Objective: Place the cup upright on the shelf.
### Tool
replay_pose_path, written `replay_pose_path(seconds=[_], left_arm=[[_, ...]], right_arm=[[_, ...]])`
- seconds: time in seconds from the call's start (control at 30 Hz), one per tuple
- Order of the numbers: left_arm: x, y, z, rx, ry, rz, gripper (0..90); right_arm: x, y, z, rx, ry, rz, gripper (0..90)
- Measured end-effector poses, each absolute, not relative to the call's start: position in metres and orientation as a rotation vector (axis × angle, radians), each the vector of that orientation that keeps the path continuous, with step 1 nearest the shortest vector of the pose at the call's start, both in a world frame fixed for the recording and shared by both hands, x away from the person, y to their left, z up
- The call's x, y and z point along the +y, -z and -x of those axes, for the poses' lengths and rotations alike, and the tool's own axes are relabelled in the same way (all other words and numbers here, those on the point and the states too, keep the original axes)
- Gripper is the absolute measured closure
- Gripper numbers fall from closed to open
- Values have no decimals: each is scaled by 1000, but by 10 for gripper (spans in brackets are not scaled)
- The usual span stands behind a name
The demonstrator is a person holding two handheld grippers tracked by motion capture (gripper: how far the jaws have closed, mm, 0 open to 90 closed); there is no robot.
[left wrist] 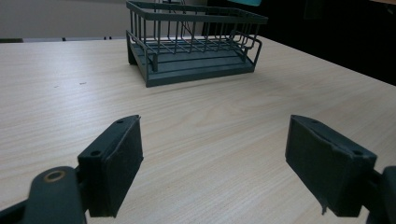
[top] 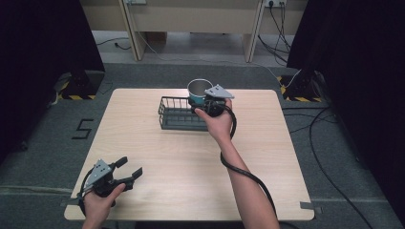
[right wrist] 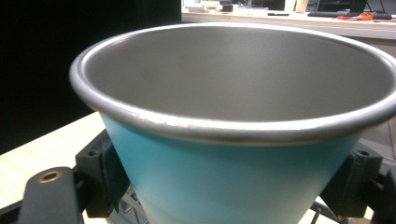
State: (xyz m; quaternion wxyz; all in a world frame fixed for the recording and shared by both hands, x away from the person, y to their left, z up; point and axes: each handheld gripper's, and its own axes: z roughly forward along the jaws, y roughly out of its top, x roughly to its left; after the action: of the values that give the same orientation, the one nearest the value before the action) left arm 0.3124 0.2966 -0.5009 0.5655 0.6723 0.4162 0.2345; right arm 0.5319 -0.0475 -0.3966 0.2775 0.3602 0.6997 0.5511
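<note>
Right gripper (right wrist: 224, 186) clamps cup (right wrist: 233, 116) (above basket (top: 177, 114)).

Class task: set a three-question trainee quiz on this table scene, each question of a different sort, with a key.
1. True or false: the left gripper holds the cup.
2. Multiple choice: the cup's outside is A) red, B) light blue, C) black.
3. Fill in: the right gripper holds the cup above the wire ____.

Key
1. False: its jaws stand open above the bare table.
2. B, with a grey metal inside.
3. basket
</note>
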Motion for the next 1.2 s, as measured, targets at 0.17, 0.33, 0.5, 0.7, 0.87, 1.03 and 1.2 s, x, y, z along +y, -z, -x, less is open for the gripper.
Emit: replay_pose_path(seconds=[0.17, 0.33, 0.5, 0.7, 0.87, 1.03, 1.2], left_arm=[[297, 501, -312, 977, -550, -1580, 184], [297, 501, -312, 978, -549, -1580, 184], [297, 501, -312, 978, -546, -1577, 184], [297, 501, -312, 975, -544, -1577, 184], [297, 500, -312, 974, -542, -1577, 184], [297, 500, -312, 973, -543, -1571, 184], [297, 500, -312, 971, -538, -1570, 184]], right_arm=[[-44, 398, -539, 1882, -1474, -983, 182], [-41, 403, -548, 1894, -1457, -1004, 182], [-38, 407, -555, 1908, -1443, -1020, 182], [-34, 409, -561, 1920, -1430, -1030, 181], [-31, 412, -569, 1937, -1417, -1052, 181], [-28, 415, -575, 1956, -1397, -1060, 181], [-25, 418, -577, 1973, -1380, -1063, 181]])
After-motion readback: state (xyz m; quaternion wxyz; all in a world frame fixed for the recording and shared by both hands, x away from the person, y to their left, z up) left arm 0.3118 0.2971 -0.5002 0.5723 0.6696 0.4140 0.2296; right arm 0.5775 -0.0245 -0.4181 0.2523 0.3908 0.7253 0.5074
